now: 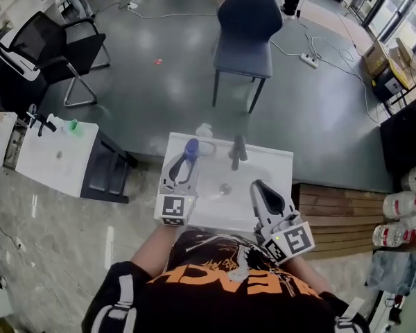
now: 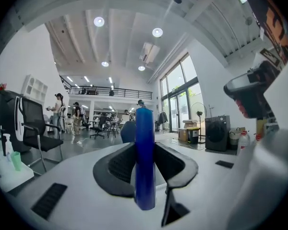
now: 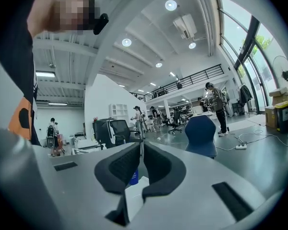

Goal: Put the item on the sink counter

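A blue cylindrical item (image 1: 191,148) stands upright between the jaws of my left gripper (image 1: 188,155), which is shut on it above the back left part of the white sink counter (image 1: 277,159). In the left gripper view the blue item (image 2: 145,157) fills the gap of the left gripper (image 2: 145,147), both pads against it. My right gripper (image 1: 258,185) hovers over the front right of the counter. In its own view the right gripper (image 3: 141,146) is shut with nothing in it. A dark faucet (image 1: 238,151) stands at the back of the basin, and the drain (image 1: 225,188) lies in the middle.
A clear object (image 1: 204,130) sits at the counter's back left corner. A white cabinet (image 1: 55,158) with a green cup (image 1: 73,125) stands to the left, a wooden bench (image 1: 333,214) with bottles (image 1: 399,207) to the right. A blue chair (image 1: 246,26) stands beyond the sink.
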The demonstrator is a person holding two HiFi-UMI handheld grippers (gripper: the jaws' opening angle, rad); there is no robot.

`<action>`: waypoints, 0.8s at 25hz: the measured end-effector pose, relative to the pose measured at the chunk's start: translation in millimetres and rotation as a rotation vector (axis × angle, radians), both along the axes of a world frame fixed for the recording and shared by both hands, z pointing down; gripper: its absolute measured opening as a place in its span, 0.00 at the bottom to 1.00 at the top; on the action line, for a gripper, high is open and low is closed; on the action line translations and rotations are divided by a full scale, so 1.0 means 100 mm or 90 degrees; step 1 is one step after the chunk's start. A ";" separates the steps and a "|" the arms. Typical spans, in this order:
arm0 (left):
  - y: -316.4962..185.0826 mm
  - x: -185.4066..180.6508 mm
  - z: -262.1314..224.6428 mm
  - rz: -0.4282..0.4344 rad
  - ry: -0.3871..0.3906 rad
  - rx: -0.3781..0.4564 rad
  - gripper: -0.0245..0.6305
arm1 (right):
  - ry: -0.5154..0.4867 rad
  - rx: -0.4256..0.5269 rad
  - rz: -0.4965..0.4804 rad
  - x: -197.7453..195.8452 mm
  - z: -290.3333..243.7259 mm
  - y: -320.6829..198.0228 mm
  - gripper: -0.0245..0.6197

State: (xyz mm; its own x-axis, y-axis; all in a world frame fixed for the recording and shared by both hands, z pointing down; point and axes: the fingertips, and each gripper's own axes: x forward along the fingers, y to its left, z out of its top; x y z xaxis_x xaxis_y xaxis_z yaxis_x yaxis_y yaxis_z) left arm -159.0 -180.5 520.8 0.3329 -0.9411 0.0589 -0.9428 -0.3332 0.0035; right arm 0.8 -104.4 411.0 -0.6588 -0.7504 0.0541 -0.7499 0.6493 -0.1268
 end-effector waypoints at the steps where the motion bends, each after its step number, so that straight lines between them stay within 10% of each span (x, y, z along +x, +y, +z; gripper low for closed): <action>1: -0.07 -0.08 0.09 -0.010 0.000 -0.009 0.26 | 0.005 -0.003 -0.002 -0.06 0.00 -0.04 0.10; 20: -1.22 -0.55 1.39 -0.030 -0.031 -0.085 0.26 | 0.074 -0.080 0.038 -0.47 0.29 -0.56 0.10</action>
State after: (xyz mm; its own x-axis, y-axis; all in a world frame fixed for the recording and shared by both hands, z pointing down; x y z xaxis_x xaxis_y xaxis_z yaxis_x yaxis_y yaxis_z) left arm -213.5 -302.9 659.5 0.2822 -0.9383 0.2000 -0.9575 -0.2883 -0.0015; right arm -46.3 -160.6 439.9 -0.5969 -0.7706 0.2233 -0.8012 0.5876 -0.1136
